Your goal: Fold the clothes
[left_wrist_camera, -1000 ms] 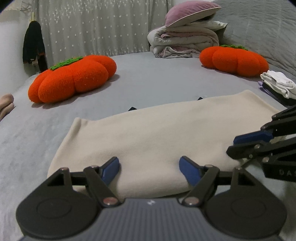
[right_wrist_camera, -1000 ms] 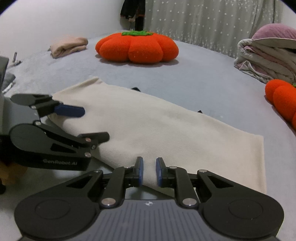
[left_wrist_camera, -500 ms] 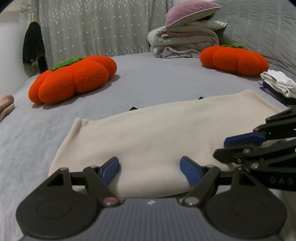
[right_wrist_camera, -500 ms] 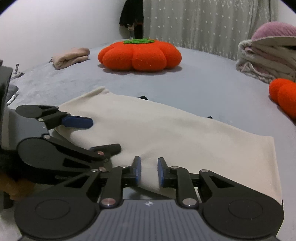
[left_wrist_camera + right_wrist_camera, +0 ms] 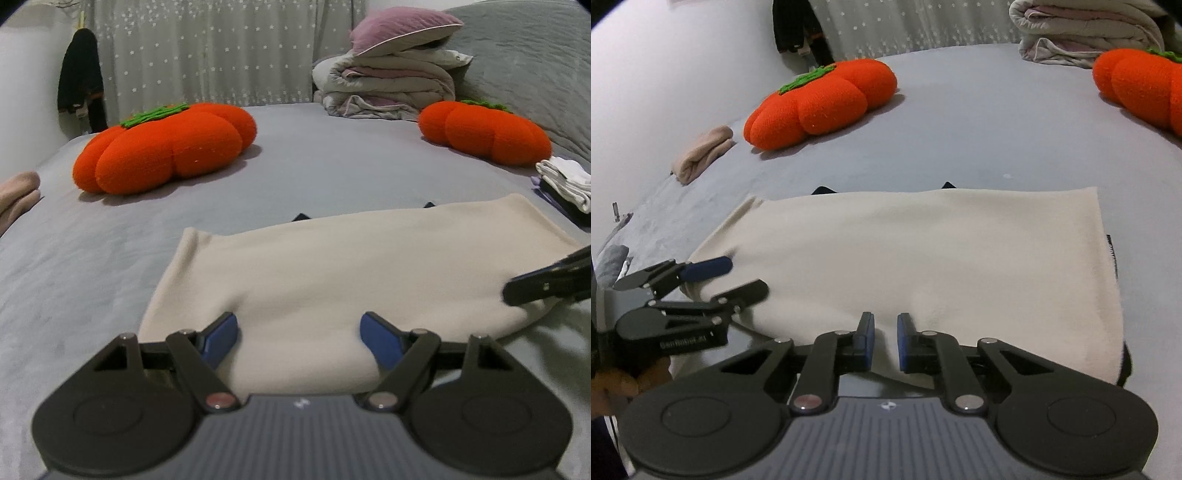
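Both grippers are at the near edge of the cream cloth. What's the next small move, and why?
Probably shut the left gripper on the near edge of the cream cloth. Its jaws stand wide open astride that edge, while the right gripper looks nearly shut on a fold of it. Then both could lift.

Home bedroom: grey bed [image 5: 332, 177], folded quilts with pillow [image 5: 391, 88], star-print curtain [image 5: 207, 51], pumpkin cushions [image 5: 166, 147].

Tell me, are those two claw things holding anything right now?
The left gripper is wide open, holding nothing. The right gripper has its jaws nearly closed at the cream cloth's near edge; an actual pinch cannot be confirmed.
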